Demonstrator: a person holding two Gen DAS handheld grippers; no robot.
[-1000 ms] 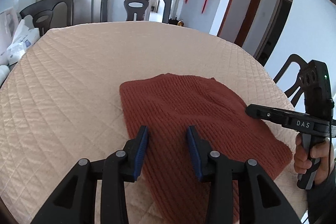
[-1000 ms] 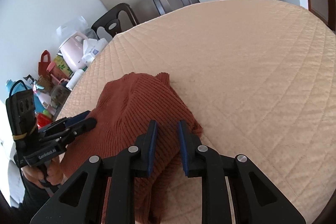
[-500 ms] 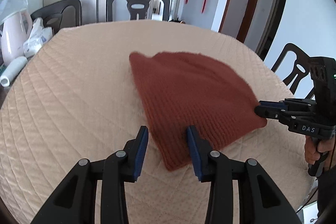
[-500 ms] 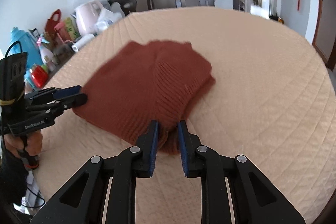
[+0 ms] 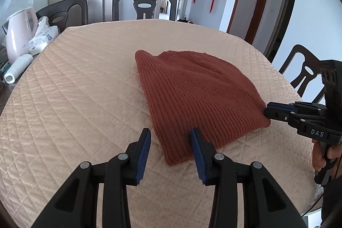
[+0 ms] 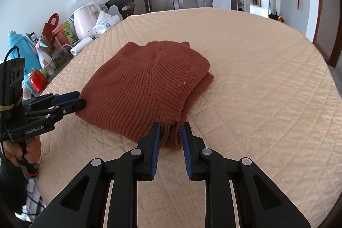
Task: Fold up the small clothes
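Rust knit sweater [image 6: 147, 87] lying folded, centre of frame, on quilted beige table [image 6: 256, 69]. Right gripper [image 6: 170, 131] bottom centre, jaws partly spread around the near corner, fabric between the pads, not visibly squeezed. Left gripper [image 5: 170, 140] spread wide over the other near corner, pinching nothing; in the right view tips touching the sweater's left edge. Looks like late fold stage: either release or one more fold. Next needs both jaws clamped on corners, lifted evenly.
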